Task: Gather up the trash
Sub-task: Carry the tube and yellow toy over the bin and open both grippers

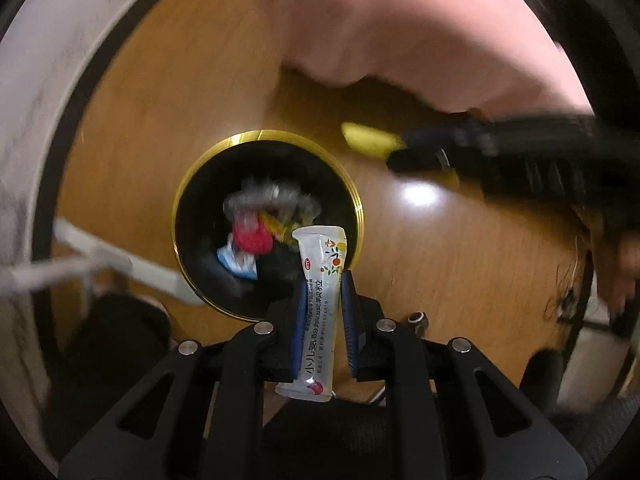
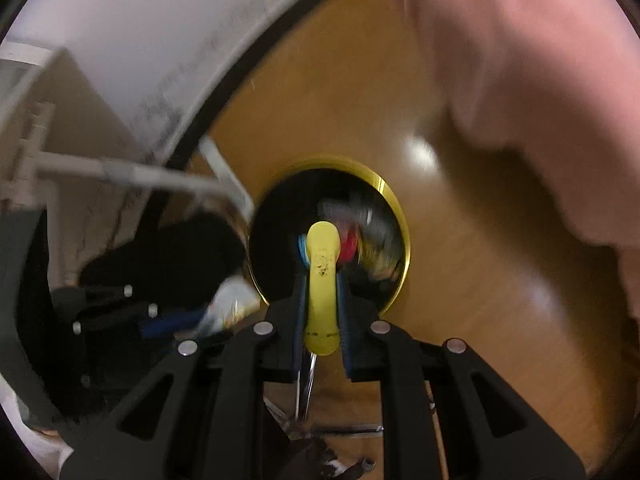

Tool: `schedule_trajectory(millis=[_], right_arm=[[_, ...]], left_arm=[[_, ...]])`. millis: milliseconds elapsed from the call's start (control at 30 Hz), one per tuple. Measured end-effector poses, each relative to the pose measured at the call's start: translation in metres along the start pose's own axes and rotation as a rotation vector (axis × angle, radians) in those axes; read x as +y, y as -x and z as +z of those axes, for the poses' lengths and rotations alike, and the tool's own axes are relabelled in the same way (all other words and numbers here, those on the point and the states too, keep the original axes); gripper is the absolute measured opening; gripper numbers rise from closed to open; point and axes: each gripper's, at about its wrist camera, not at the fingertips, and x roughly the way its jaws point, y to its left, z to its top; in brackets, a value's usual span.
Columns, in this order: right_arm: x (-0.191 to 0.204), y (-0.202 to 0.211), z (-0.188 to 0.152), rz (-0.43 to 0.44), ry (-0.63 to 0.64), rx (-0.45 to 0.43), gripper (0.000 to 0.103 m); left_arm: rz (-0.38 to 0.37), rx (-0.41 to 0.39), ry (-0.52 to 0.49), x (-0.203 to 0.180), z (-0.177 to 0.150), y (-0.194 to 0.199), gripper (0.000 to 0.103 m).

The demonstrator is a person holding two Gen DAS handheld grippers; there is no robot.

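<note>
My left gripper [image 1: 322, 280] is shut on a white sachet [image 1: 320, 304] with printed text, held upright just above the near rim of a black bin with a gold rim [image 1: 192, 184]. The bin holds several pieces of trash, among them a red one [image 1: 252, 240]. My right gripper [image 2: 322, 280] is shut on a yellow plastic piece [image 2: 322, 284], held over the same bin's near edge [image 2: 402, 216]. In the left wrist view the right gripper [image 1: 400, 156] shows blurred at the right with the yellow piece [image 1: 366, 140].
The bin stands on a wood-tone floor [image 1: 460, 248] next to a white wall [image 1: 44, 80] with a black skirting. A white cable [image 2: 136, 176] runs by the bin. A pink sleeve [image 2: 520, 80] hangs at the upper right. A black chair base [image 1: 100, 340] lies at the lower left.
</note>
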Motion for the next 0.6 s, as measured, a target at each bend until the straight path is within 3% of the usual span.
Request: schedule_trajectory(millis=[200,367,500,533,567,600], right_arm=[[-0.023,-0.085,0.009,0.039,-0.139,0.161,0.015],[-0.032,-0.093,0.017,0.061,-0.164,0.169,0.015],[-0.034,-0.086,0.021,0.069,-0.159,0.127,0.016],[-0.035,-0.082,0.021,0.067,-0.165,0.111,0.023],[-0.037,-0.078,0.022,0.071,-0.177,0.101,0.032],[-0.039,-0.072,0.022,0.072,-0.198,0.087,0.064]], left_arm=[[-0.07,0.082,0.149,0.037,-0.004,-0.062,0.016],[-0.071,0.086,0.167,0.039,0.0,-0.064,0.016],[-0.073,0.065,0.178,0.036,0.004,-0.058,0.017],[-0.056,0.054,0.184,0.037,0.006,-0.057,0.024],[-0.046,0.052,0.2,0.038,0.007,-0.056,0.051],[-0.039,0.054,0.218,0.037,0.008,-0.053,0.068]])
